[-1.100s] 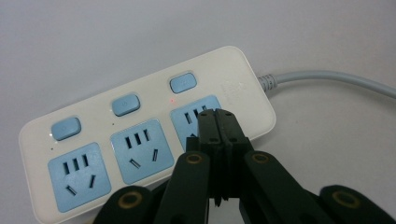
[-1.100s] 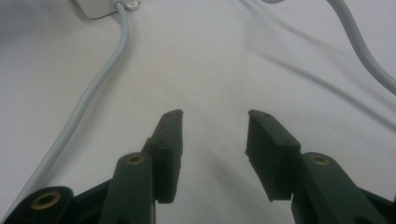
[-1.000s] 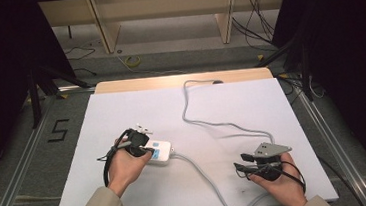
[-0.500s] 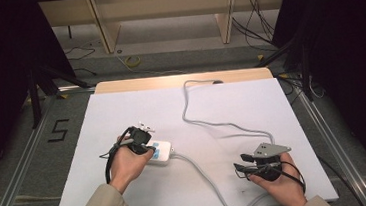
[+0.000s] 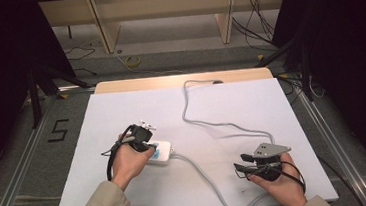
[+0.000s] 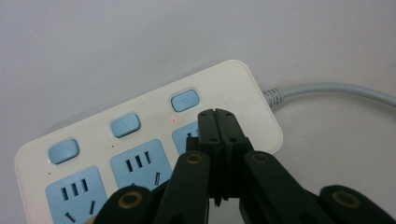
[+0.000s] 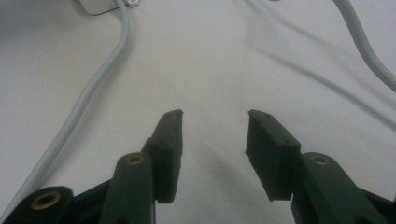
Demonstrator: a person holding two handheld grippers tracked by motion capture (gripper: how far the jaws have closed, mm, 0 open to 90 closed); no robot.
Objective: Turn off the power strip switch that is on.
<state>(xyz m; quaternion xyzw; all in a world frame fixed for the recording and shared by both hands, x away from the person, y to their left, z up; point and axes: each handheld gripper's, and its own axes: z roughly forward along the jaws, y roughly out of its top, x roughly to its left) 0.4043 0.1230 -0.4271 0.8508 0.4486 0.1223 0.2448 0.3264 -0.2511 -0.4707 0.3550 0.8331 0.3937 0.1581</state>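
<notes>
Left gripper [image 6: 215,113] fingers were closed, empty, over the power strip [image 6: 154,144]; switch light [image 6: 173,119] already glowed red. Two switches looked unlit. Right gripper [image 7: 214,116] fingers open, idle on desk [image 5: 251,107].

One readable mark is showing: a floor number.

A black digit "5" [image 5: 59,130] is lying on the grey floor [image 5: 20,162] just left of the white table [image 5: 221,109] in the high view. The power strip [image 6: 154,140] is showing faint embossed lettering near its cord end in the left gripper view, but it is staying too pale to read.
</notes>
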